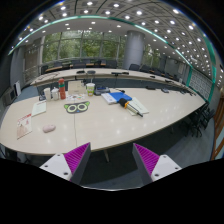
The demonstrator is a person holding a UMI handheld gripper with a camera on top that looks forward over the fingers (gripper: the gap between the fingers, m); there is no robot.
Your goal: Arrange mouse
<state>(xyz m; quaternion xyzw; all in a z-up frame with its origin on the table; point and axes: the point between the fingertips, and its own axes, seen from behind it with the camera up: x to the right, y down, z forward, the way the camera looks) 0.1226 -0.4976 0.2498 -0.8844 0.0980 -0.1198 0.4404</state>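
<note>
The gripper [110,160] was held in front of a large light-coloured table [100,125], with its two fingers spread wide apart and nothing between them. The magenta pads [75,155] on the inner faces showed clearly on both sides, and only the near edge of the table and dark floor lay in the gap.

The mouse was hard to pick out at this distance. A small pale object [49,127] on the left part of the table, just right of a pinkish flat item [24,128], was possibly the mouse, but its shape was too small to be sure. It lay well beyond the fingers and to the left of them, not close to either pad.

Farther on the table, near the middle, a green and white ring-shaped object [76,106] rested flat. Behind it stood several cups and small containers [62,92], close together. To the right of the middle lay a blue object [116,97] next to a white flat item [135,105], perhaps paper or a book.

At the far side of the table there were dark chairs [135,69], and behind them large windows [80,47] with greenery outside. Rows of ceiling lights [110,15] ran over the room. A wide column [133,45] stood at the far right of the windows.
</note>
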